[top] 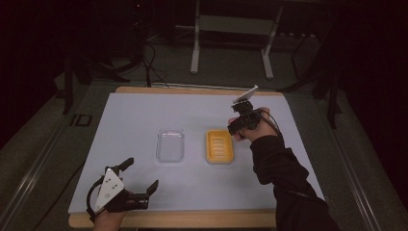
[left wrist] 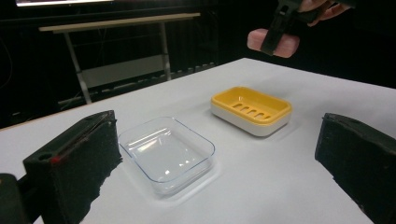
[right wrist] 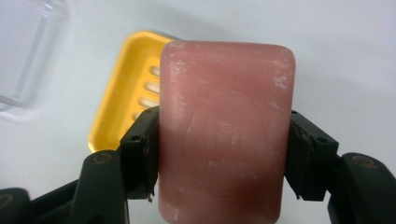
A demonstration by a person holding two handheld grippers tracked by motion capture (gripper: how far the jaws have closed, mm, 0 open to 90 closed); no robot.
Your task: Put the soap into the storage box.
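While the left gripper sits spread and empty at 7 o'clock, right gripper pinches the pink rectangular soap bar above the yellow slotted plastic soap dish, off the white table.

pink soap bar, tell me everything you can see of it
The soap bar is a dull pink rounded rectangle with a faint round stamp on its face and whitish scuffs near the edges. It looks solid and waxy. The right gripper clamps its two long sides between black jaws, holding it in the air above the table, near the yellow soap dish. Nothing else touches it.
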